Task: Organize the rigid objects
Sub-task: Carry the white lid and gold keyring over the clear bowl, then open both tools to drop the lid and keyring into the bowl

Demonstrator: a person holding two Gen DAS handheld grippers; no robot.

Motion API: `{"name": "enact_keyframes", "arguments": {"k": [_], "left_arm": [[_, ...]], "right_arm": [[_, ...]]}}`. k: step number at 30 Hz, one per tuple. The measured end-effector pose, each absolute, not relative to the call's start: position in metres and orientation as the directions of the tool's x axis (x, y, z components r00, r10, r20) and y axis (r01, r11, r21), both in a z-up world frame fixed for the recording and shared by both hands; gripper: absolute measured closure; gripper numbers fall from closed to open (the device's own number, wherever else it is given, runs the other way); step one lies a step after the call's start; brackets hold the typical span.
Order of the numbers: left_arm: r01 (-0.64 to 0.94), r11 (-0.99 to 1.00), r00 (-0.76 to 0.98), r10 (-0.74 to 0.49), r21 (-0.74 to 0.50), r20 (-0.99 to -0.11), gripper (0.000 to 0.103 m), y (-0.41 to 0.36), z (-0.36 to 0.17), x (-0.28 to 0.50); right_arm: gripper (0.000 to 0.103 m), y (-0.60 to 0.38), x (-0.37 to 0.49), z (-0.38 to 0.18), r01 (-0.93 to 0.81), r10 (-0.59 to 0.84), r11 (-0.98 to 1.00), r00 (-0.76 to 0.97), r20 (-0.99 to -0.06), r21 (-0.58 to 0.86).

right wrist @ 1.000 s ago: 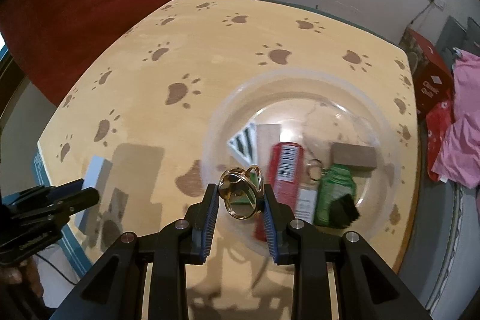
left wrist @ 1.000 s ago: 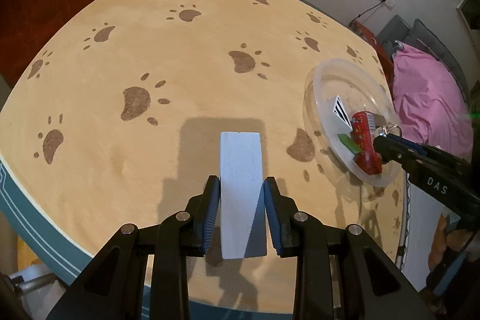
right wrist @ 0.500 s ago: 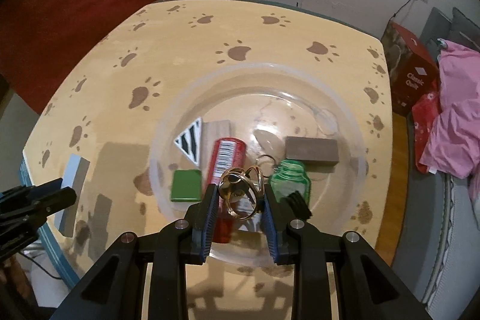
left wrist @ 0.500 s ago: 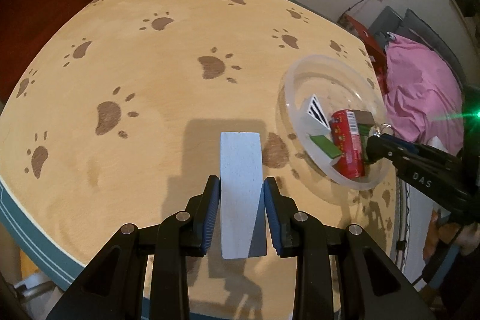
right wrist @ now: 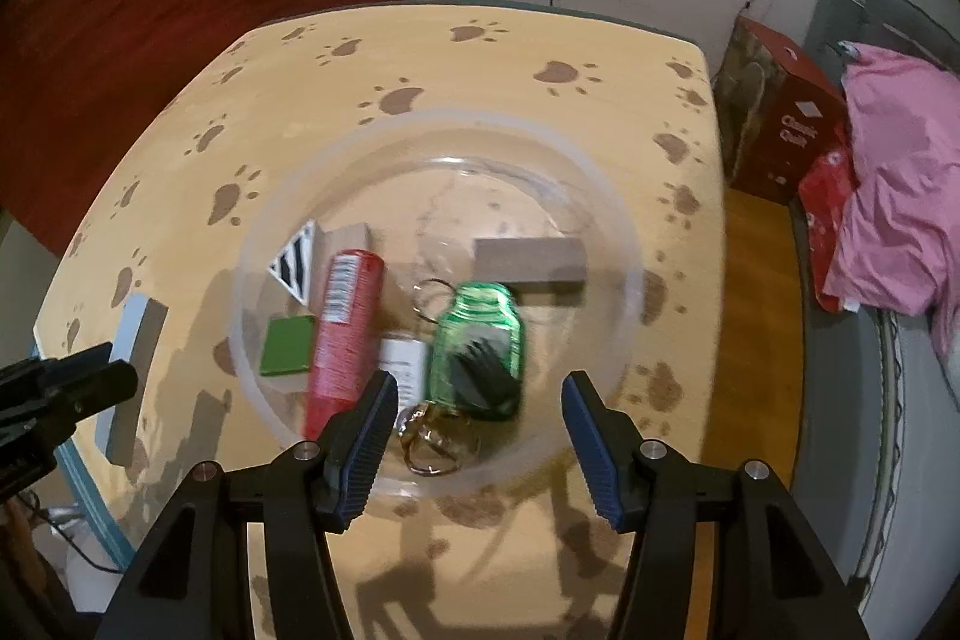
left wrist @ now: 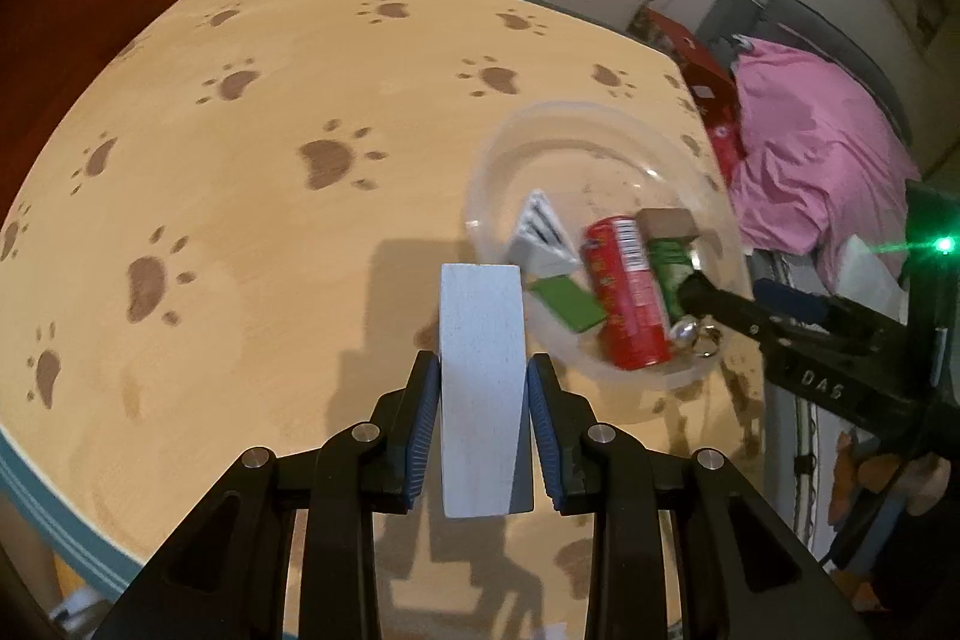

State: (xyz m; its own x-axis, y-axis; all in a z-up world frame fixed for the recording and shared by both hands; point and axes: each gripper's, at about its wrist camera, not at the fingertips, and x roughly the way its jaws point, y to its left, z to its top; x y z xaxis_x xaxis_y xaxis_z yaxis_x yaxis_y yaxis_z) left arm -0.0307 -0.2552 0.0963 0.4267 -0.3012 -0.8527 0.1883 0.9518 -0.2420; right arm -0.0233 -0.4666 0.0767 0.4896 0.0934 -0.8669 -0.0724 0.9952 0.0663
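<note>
While our right gripper (right wrist: 480, 427) is opening over the clear bowl (right wrist: 624, 244) at frame centre, the gold ring (right wrist: 432, 439) lying inside, we carry the white block (left wrist: 483, 388), clamped by the left gripper (left wrist: 483, 424), clear above the rim.

Both fisheye cameras are looking steeply down along their own fingers. The left view is facing the table (left wrist: 252, 232) from its near edge, with the bowl (left wrist: 606, 118) sitting right of centre. The right view is hovering close above the bowl (right wrist: 624, 244), filling mid-frame. Both are sharing bowl and table.
</note>
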Motion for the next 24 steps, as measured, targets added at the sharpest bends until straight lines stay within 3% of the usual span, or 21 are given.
{"name": "enact_keyframes", "arguments": {"k": [20, 22, 23, 24], "left_arm": [[0.351, 0.893, 0.402, -0.414, -0.280, -0.816, 0.070, -0.351, 0.112, 0.033], [0.350, 0.895, 0.412, -0.412, -0.277, -0.812, 0.046, -0.353, 0.115, 0.038], [0.342, 0.900, 0.419, -0.403, -0.270, -0.814, 0.021, -0.352, 0.116, 0.040], [0.324, 0.911, 0.435, -0.383, -0.255, -0.815, 0.010, -0.349, 0.119, 0.041]], "right_arm": [[0.039, -0.484, -0.027, 0.071, -0.032, 0.109, 0.994, 0.470, -0.876, 0.106], [0.034, -0.484, -0.027, 0.071, -0.031, 0.112, 0.993, 0.470, -0.876, 0.110], [0.033, -0.484, -0.028, 0.071, -0.028, 0.113, 0.993, 0.471, -0.875, 0.113], [0.033, -0.484, -0.028, 0.071, -0.022, 0.113, 0.993, 0.470, -0.875, 0.117]]}}
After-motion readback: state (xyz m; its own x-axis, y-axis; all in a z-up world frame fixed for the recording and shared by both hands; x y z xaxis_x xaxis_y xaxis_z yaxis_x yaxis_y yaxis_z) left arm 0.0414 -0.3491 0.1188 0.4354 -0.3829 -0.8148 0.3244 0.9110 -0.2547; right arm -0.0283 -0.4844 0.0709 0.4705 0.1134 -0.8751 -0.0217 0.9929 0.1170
